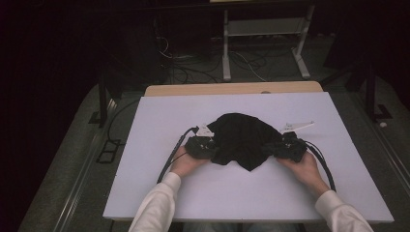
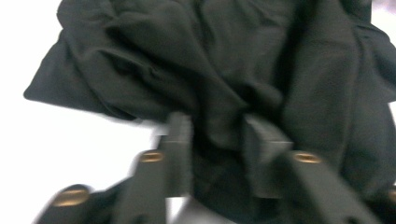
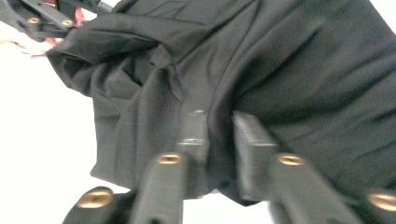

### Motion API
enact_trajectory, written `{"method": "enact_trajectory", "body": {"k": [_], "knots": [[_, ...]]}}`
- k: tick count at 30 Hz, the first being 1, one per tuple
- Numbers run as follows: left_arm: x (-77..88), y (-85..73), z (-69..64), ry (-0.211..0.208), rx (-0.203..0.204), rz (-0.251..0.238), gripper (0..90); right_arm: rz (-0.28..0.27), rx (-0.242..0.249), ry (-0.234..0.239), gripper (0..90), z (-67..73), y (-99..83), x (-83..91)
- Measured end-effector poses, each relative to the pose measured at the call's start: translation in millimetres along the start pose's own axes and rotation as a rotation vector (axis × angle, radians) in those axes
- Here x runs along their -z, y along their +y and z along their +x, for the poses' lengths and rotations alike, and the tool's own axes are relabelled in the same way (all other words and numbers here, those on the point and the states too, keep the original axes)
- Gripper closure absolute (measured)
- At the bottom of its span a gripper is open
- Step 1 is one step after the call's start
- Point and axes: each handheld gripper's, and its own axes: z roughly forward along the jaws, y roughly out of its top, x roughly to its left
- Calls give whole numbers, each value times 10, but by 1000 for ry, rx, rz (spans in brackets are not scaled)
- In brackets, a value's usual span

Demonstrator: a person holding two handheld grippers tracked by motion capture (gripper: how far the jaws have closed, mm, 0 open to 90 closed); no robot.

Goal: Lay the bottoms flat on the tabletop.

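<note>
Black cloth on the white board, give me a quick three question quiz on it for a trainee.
1. True or false: the black cloth lies spread flat and smooth on the white board.
2. In the right gripper view, what sits between the jaws of the right gripper? A) a cable B) a fold of cloth C) nothing
3. Which side of the cloth is the left gripper at in the high view?

Key: 1 false, it is bunched and wrinkled. 2 B. 3 its left edge.
</note>
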Motion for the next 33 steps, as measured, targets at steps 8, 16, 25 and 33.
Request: {"method": "enact_trajectory", "body": {"k": [8, 16, 25, 33], "knots": [[152, 74, -3, 46, 9, -1, 860, -95, -49, 13, 864, -35, 145, 314], [526, 107, 60, 103, 39, -107, 863, -208, -73, 59, 867, -26, 292, 596], [779, 119, -40, 96, 38, -183, 864, -263, -87, 114, 869, 27, 355, 750], [960, 129, -174, 69, 26, -231, 865, -312, -77, 188, 869, 154, 424, 889]]}}
